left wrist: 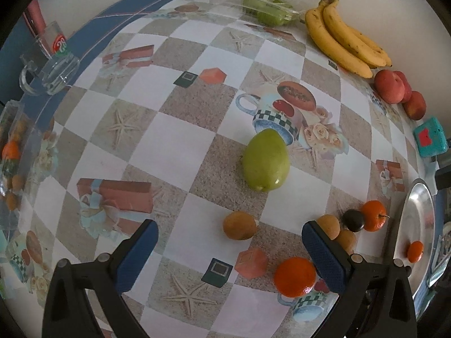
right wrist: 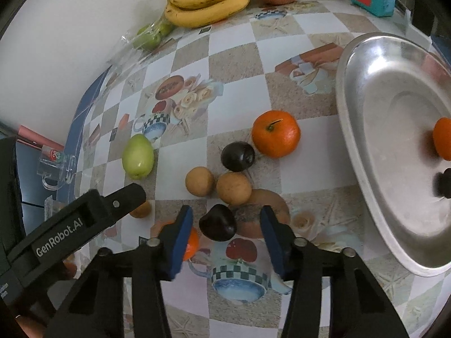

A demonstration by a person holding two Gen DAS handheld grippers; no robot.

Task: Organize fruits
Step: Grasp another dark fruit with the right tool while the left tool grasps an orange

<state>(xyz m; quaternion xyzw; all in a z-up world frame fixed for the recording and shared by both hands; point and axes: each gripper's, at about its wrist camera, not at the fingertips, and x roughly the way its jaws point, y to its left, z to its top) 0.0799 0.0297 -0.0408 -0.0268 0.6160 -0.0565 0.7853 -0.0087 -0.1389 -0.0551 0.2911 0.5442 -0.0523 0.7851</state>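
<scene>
My right gripper (right wrist: 227, 235) points down at the table with a dark plum (right wrist: 217, 222) between its blue pads; a gap shows on each side, so it stands open around it. Beyond it lie two brown round fruits (right wrist: 234, 188), another dark plum (right wrist: 237, 156) and an orange (right wrist: 275, 133). The steel tray (right wrist: 366, 146) on the right holds an orange (right wrist: 444, 138) and a dark fruit (right wrist: 444, 186). My left gripper (left wrist: 231, 242) is wide open above a brown fruit (left wrist: 239, 225), with an orange (left wrist: 294, 276) beside its right finger. A green pear-shaped fruit (left wrist: 266, 160) lies farther out.
Bananas (left wrist: 344, 36), peaches (left wrist: 394, 87) and a bag of green fruit (left wrist: 267, 8) line the back wall. A teal box (left wrist: 430, 138) sits near the tray. A glass mug (left wrist: 53, 70) stands at the left edge, with a clear bag of small fruits (left wrist: 11, 163) beside it.
</scene>
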